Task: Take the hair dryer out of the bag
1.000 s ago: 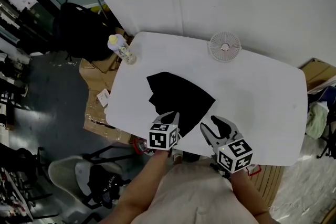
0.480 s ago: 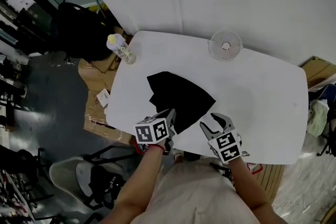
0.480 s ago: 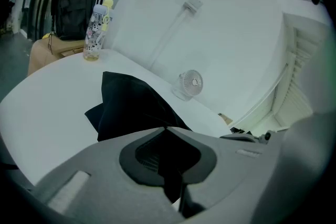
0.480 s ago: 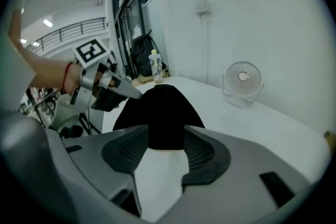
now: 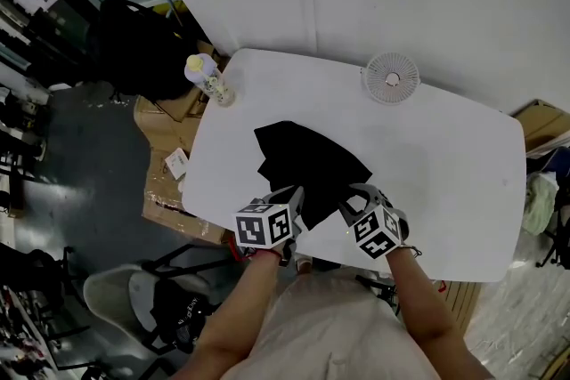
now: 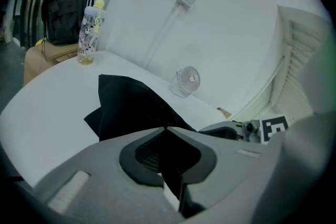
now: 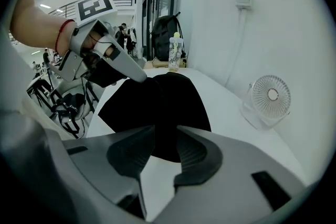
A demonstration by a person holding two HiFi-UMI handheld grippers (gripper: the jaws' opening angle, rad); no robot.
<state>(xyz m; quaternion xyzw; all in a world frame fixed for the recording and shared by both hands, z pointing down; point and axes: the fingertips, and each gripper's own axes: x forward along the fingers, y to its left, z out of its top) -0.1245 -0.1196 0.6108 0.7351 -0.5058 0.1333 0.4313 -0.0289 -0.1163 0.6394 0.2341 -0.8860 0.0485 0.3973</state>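
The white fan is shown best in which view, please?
Right gripper view: the fan is largest, grille and hub clear. Head view shows it small from above; left gripper view, small, distant.

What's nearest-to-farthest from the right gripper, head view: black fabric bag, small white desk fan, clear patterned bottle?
1. black fabric bag, at the tips of the right gripper; jaws have just been closing, bag edge between them.
2. small white desk fan, far right.
3. clear patterned bottle, far left corner.

Small fan and bottle on white table; perhaps a backpack beyond.
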